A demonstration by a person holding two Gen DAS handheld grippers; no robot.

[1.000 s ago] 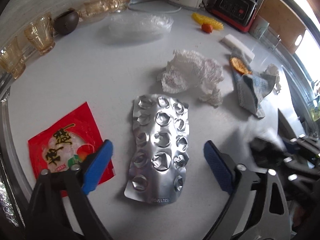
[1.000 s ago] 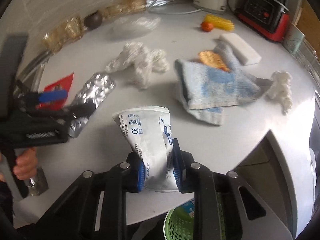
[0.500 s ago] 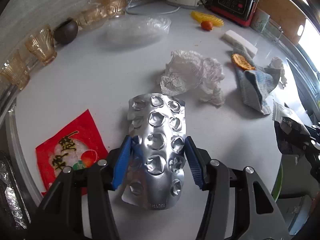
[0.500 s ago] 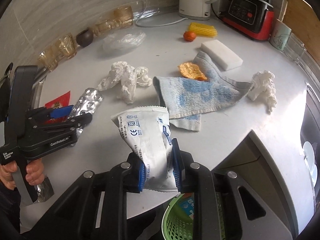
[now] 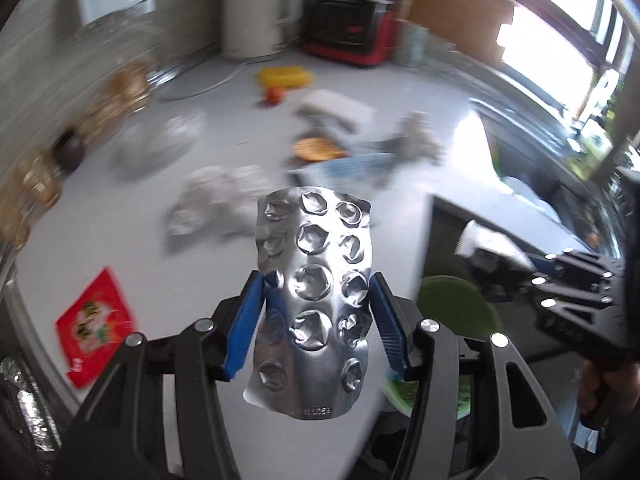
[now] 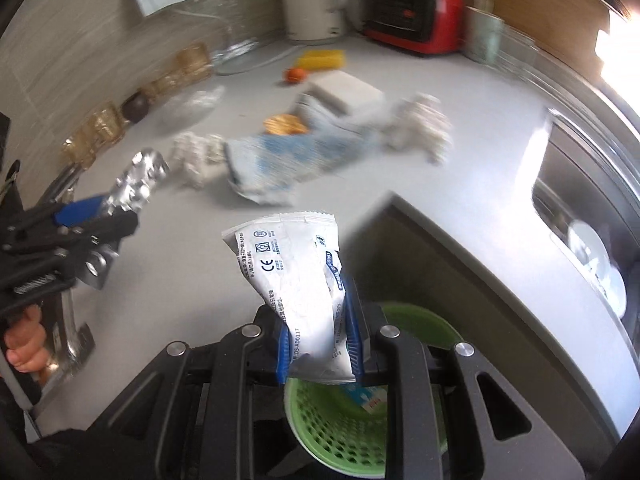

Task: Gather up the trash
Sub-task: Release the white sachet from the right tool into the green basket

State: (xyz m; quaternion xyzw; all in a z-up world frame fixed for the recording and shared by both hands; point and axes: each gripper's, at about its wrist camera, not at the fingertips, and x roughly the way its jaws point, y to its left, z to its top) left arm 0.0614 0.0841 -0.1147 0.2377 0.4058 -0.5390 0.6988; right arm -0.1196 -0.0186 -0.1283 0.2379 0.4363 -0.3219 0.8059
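Observation:
My left gripper (image 5: 316, 320) is shut on a silver blister pack (image 5: 314, 280), which hangs in the air above the counter's front edge. In the right wrist view that pack (image 6: 140, 178) shows at the left. My right gripper (image 6: 320, 340) is shut on a white crumpled packet (image 6: 296, 280) with blue print, held just above a green mesh basket (image 6: 340, 428) below the counter. The basket (image 5: 452, 312) lies to the right of the left gripper. A red snack wrapper (image 5: 94, 318) and crumpled white paper (image 5: 216, 208) lie on the counter.
A blue and white cloth (image 6: 296, 160), an orange peel (image 6: 286, 124), a white sponge (image 6: 344, 90) and a white wad (image 6: 424, 128) lie mid-counter. Amber glasses (image 6: 100, 132), a kettle (image 6: 312, 0) and a red appliance (image 6: 420, 8) line the back. A sink (image 6: 588, 240) is at the right.
My left gripper closed on the blister pack and lifted it off the counter toward the right. My right gripper carried the white packet back over the green basket.

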